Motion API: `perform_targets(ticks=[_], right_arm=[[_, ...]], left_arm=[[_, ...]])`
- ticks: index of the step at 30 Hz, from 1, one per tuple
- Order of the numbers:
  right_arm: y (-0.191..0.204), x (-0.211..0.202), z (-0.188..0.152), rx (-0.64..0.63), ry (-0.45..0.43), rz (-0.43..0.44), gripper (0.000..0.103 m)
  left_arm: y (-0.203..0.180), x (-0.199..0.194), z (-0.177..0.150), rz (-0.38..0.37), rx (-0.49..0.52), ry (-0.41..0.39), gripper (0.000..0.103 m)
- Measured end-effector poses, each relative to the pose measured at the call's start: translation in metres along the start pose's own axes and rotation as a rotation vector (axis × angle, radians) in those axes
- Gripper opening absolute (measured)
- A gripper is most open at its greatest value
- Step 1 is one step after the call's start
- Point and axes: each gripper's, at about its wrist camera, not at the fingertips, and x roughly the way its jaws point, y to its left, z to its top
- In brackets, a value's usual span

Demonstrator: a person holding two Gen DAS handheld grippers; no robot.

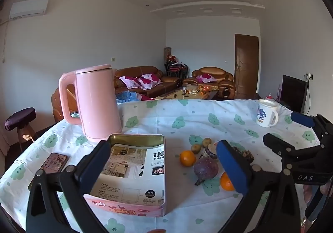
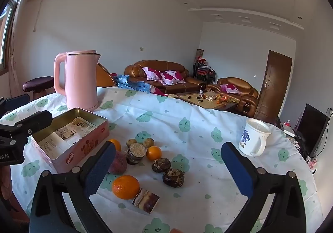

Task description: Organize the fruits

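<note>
An open pink tin box (image 1: pixel 133 172) with a printed sheet inside sits on the table; it also shows in the right wrist view (image 2: pixel 68 141). Right of it lies a cluster of fruit: oranges (image 2: pixel 125 186) (image 2: pixel 154 153) (image 1: pixel 187 158), a purple round fruit (image 1: pixel 206 168), small brown-green fruits (image 2: pixel 148 142), dark water chestnuts (image 2: pixel 173 177) and a cut cane piece (image 2: pixel 145 200). My left gripper (image 1: pixel 164 168) is open and empty above the tin's near end. My right gripper (image 2: pixel 168 168) is open and empty, over the fruit cluster.
A pink kettle (image 1: pixel 95 104) stands behind the tin. A white mug (image 2: pixel 252 139) stands at the right. A phone (image 1: pixel 54 162) lies left of the tin. The cloth-covered table (image 2: pixel 187 112) ends at a curved far edge; sofas lie beyond.
</note>
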Motion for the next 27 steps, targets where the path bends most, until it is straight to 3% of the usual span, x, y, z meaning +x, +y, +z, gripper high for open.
perform_targets(ticks=[4, 11, 27], right_arm=[[-0.0006, 0.0007, -0.0018, 0.007, 0.003, 0.005, 0.102], [-0.0031, 0.0006, -0.0063, 0.009, 0.005, 0.004, 0.102], [-0.0053, 0.0004, -0.0078, 0.035, 0.011, -0.002, 0.102]], left_arm=[[-0.0023, -0.0044, 0.0001, 0.024, 0.027, -0.030, 0.103], [0.0039, -0.0011, 0.0003, -0.001, 0.026, -0.016, 0.103], [-0.0036, -0.0015, -0.0042, 0.020, 0.031, -0.025, 0.103]])
